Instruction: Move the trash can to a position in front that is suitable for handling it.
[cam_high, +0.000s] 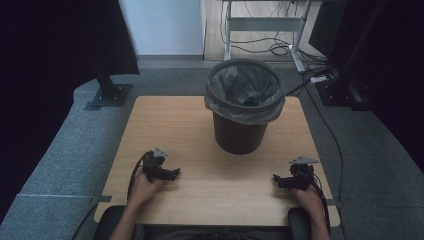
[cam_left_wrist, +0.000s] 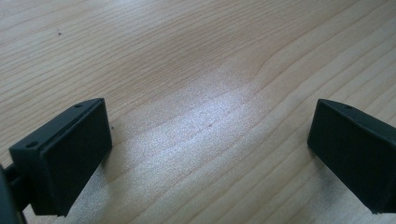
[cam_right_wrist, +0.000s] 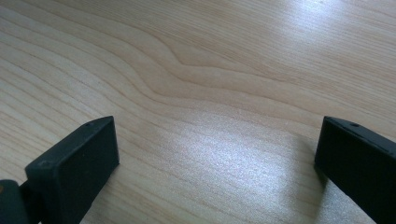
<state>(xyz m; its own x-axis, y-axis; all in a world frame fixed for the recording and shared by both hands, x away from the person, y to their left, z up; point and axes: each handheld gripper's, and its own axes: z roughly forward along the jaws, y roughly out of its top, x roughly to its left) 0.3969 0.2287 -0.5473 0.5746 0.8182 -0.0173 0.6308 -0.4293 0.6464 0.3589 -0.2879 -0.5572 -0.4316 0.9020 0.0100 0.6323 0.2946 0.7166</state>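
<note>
Looking down from the high view: wooden counter (cam_high: 200, 125) with a black trash bin (cam_high: 243, 107) standing upright at the far centre, lined with a grey plastic bag (cam_high: 220, 102) folded over the rim. Left hand-held gripper (cam_high: 172, 174) rests on the near left of the counter, right hand-held gripper (cam_high: 278, 180) on the near right; both point inward, well apart from the bin and from each other. Left gripper view: left hand-held gripper (cam_left_wrist: 210, 154), jaws spread wide, bare wood grain between them, nothing held. Right gripper view: right hand-held gripper (cam_right_wrist: 217, 163), jaws likewise wide apart over bare wood, nothing between.
</note>
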